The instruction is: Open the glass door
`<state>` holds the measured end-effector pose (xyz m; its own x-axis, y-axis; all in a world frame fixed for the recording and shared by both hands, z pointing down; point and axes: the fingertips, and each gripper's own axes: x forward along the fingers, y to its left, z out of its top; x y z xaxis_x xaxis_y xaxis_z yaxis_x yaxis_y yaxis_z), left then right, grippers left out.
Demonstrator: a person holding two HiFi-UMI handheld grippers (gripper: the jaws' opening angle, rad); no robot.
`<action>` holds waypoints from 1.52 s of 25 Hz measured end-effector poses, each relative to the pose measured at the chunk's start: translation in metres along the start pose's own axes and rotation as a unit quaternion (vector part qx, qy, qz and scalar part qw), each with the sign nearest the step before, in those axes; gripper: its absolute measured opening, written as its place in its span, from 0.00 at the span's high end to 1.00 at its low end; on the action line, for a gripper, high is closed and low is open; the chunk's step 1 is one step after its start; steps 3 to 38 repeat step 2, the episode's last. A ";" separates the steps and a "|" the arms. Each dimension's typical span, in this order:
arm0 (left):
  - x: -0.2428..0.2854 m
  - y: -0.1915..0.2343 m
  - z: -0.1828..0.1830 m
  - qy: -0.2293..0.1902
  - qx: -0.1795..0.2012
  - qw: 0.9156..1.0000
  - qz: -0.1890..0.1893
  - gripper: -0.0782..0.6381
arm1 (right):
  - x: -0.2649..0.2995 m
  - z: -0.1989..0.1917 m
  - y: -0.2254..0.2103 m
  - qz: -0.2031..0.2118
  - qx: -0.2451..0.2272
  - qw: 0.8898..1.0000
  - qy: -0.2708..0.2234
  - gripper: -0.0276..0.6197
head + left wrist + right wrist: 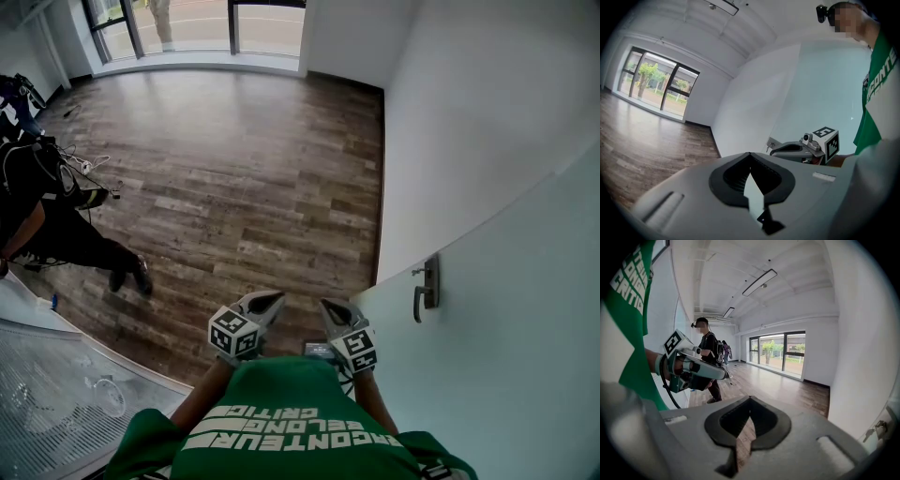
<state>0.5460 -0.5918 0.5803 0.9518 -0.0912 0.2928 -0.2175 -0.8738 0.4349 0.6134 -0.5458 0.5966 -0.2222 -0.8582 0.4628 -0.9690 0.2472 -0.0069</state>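
Note:
The glass door (525,356) is a frosted pale pane on my right, with a metal lever handle (427,289) near its left edge. My two grippers are held close to my chest, a little left of the handle and apart from it. The left gripper (267,300) is shut with nothing in it, and so is the right gripper (330,307). In the left gripper view the closed jaws (750,157) point toward the door (825,93) and the right gripper (787,149). In the right gripper view the handle (876,427) shows at the far right, beyond the closed right gripper (750,401).
Another person (56,225) in dark clothes with gear stands at the left on the wooden floor (244,169). A white ribbed panel (47,394) lies at the lower left. A white wall (469,112) adjoins the door. Large windows (202,23) line the far end.

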 end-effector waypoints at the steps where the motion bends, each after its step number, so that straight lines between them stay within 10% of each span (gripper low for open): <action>1: 0.001 -0.001 0.000 0.000 -0.001 1.000 0.000 0.87 | 0.000 -0.001 -0.001 0.000 -0.001 1.000 0.001 0.97; 38: 0.001 -0.001 0.000 0.000 -0.002 1.000 0.001 0.87 | -0.001 -0.002 -0.002 0.001 -0.001 1.000 0.003 0.97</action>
